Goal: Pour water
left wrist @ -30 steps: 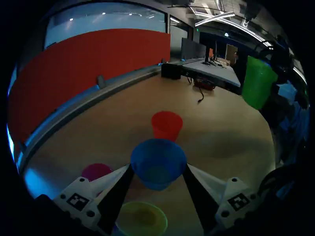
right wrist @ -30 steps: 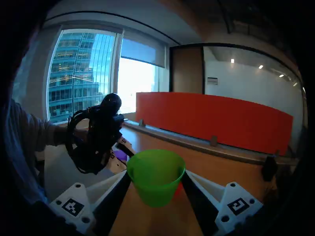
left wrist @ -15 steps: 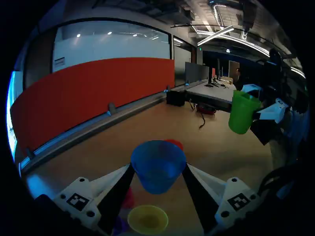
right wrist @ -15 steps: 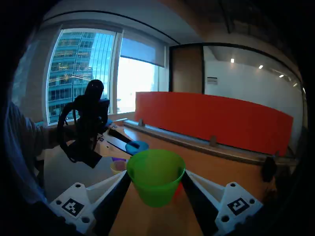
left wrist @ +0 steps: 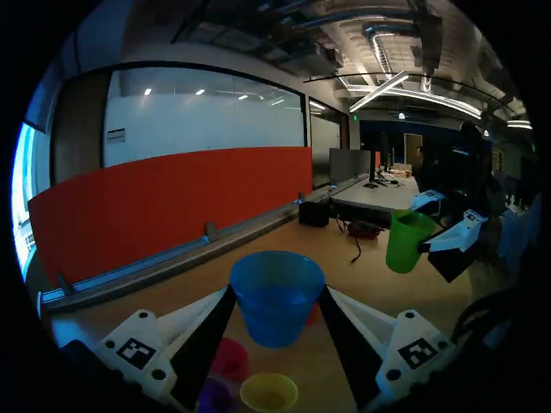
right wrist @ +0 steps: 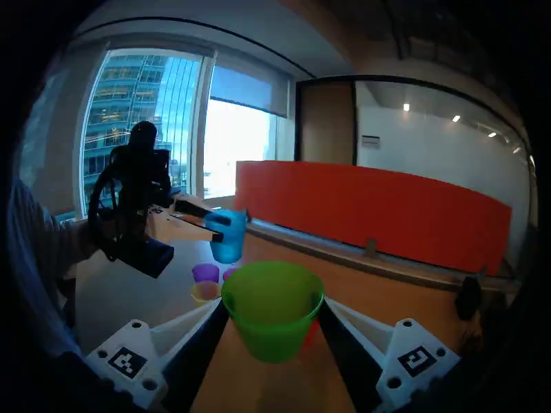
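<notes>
Left gripper view: left gripper [left wrist: 277, 297] is clamped on the blue cup [left wrist: 277, 320], held upright above the table [left wrist: 337, 358]. Below it, small cups [left wrist: 268, 392] stand on the table.

Right gripper view: right gripper [right wrist: 273, 303] grips the green cup [right wrist: 273, 327], also upright.

Step in hand, as judged: both cups are raised and well apart, and no pour has begun. The next move calls for bringing one rim over the other and tilting slowly. Water level cannot be told.

Writing: none legible. The finger tags [left wrist: 134, 351] carry square codes only.
</notes>
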The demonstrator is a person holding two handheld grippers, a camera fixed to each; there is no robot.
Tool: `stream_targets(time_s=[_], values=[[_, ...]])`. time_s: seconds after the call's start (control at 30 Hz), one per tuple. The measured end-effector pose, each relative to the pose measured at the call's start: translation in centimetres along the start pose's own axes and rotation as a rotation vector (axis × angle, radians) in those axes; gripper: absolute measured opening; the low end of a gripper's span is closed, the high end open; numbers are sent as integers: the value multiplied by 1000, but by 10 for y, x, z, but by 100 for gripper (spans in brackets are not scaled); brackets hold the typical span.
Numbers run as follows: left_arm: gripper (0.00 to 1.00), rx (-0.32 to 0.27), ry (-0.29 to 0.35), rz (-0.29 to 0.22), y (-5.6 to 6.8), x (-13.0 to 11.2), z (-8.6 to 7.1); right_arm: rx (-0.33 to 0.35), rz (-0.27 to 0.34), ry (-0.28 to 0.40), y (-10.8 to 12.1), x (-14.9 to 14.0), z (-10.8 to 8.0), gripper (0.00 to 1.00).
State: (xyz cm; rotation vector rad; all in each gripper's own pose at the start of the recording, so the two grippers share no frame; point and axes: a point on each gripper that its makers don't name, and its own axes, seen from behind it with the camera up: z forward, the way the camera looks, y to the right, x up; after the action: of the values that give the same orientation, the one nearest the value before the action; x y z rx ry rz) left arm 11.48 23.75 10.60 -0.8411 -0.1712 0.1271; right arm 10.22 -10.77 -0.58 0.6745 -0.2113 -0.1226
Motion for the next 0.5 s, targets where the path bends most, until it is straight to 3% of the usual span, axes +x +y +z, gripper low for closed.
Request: stream_targets(time_s=[0.2,0.5], values=[[86,1,47,-3,-1,12,-8,1,-4,4,0,1,0,91],[86,10,67,-9,-5,17,-14,5,-16,4,-2,5,0,91]])
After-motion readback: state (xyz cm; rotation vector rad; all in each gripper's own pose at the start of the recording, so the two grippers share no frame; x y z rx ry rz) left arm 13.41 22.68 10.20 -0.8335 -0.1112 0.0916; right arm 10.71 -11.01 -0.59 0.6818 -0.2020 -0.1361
